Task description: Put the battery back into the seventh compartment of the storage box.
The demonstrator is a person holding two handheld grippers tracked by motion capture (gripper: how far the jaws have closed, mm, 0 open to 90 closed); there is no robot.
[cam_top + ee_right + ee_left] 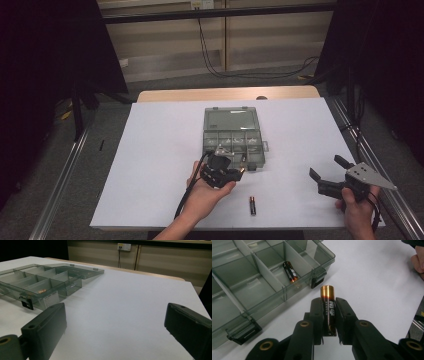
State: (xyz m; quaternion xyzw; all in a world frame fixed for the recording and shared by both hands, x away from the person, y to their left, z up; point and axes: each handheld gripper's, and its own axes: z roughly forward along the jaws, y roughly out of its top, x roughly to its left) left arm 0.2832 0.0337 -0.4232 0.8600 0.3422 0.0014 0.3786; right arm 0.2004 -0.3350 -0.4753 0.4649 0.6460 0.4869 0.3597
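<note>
Clamping an AA battery (pixel 328 305) lengthwise between its pads, the left gripper (pixel 231 172) is held just in front of the near edge of the smoky clear compartment box (pixel 212 131), whose lid is laid open on the white table sheet (pixel 160 150). A second battery (pixel 290 271) is seen lying in one near compartment of the box. A third battery (pixel 252 205) lies on the sheet, near the front edge. The right gripper (pixel 329 168) is held well apart at the right, jaws spread wide with nothing between them.
</note>
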